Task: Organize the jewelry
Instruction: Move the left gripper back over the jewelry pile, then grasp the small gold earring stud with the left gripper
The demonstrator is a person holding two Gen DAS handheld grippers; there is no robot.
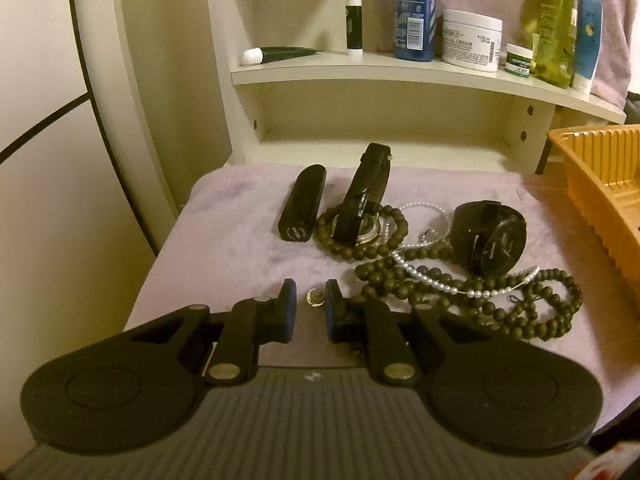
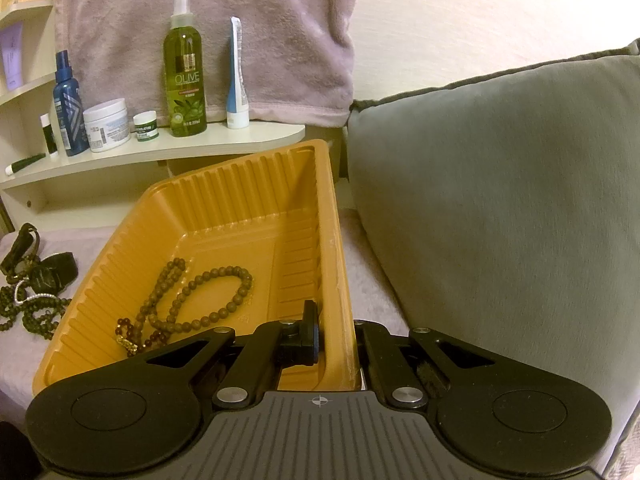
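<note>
Bare pink cloth (image 1: 224, 248) lay open left of the jewelry heap. Ahead of the left gripper (image 1: 311, 300), a tangle of dark beads (image 1: 460, 292), a black watch (image 1: 490, 238) and a black case (image 1: 302, 208) crowded the way. The orange tray (image 2: 224, 216) and a grey cushion (image 2: 500, 200) blocked the right side.

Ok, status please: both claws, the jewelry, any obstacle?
Left claw open around small ring. Right claw shut on orange tray wall. Brown beads in tray. Dark beads tangled beside ring.
</note>
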